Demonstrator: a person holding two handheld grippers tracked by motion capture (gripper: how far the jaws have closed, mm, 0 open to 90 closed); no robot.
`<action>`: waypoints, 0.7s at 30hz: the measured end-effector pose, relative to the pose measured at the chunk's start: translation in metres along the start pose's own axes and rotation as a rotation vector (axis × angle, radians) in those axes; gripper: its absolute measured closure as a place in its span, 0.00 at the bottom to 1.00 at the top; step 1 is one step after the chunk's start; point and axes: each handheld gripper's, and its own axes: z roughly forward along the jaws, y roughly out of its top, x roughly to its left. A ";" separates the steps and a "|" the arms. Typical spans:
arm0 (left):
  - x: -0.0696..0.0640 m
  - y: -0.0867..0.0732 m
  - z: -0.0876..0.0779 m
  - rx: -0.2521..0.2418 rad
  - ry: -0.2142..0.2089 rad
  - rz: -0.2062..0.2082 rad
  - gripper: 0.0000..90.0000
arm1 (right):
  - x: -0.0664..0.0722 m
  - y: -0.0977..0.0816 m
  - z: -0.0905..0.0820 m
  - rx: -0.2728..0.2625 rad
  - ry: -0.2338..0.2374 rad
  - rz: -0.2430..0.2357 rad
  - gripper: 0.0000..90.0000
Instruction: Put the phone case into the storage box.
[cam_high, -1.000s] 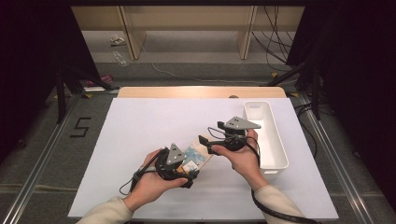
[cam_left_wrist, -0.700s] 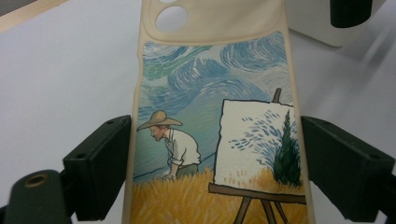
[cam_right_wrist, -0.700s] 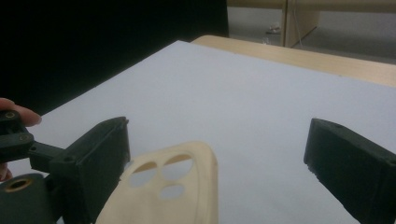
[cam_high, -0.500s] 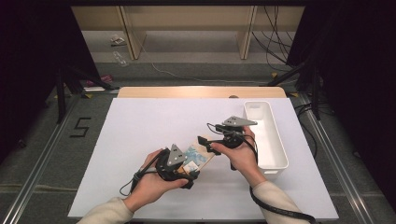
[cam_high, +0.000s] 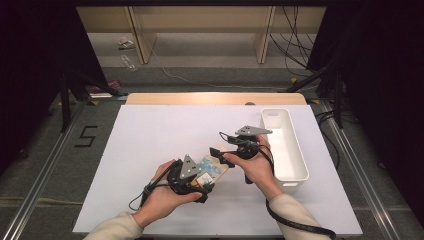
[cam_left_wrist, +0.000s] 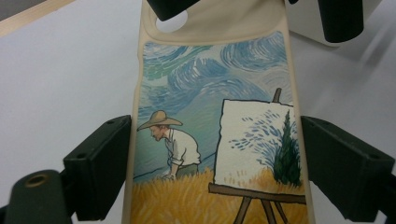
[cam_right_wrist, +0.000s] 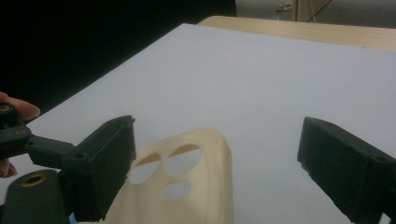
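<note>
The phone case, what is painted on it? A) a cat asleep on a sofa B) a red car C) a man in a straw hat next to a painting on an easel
C: in the left gripper view the phone case shows a man in a straw hat bending in a yellow field beside an easel under swirly blue sky.

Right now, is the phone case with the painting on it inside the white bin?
No, the phone case is held over the table between the left gripper and right gripper, beside the white bin.
</note>
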 end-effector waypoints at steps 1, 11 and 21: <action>0.000 0.000 0.000 0.000 0.000 0.001 0.14 | 0.000 0.000 0.000 0.001 0.003 0.003 0.15; -0.001 0.000 0.000 -0.004 -0.001 0.002 0.14 | 0.001 -0.003 0.003 0.014 0.029 0.016 0.18; -0.001 0.000 0.000 -0.004 -0.003 0.006 0.14 | 0.000 -0.004 0.003 0.023 0.056 0.049 0.22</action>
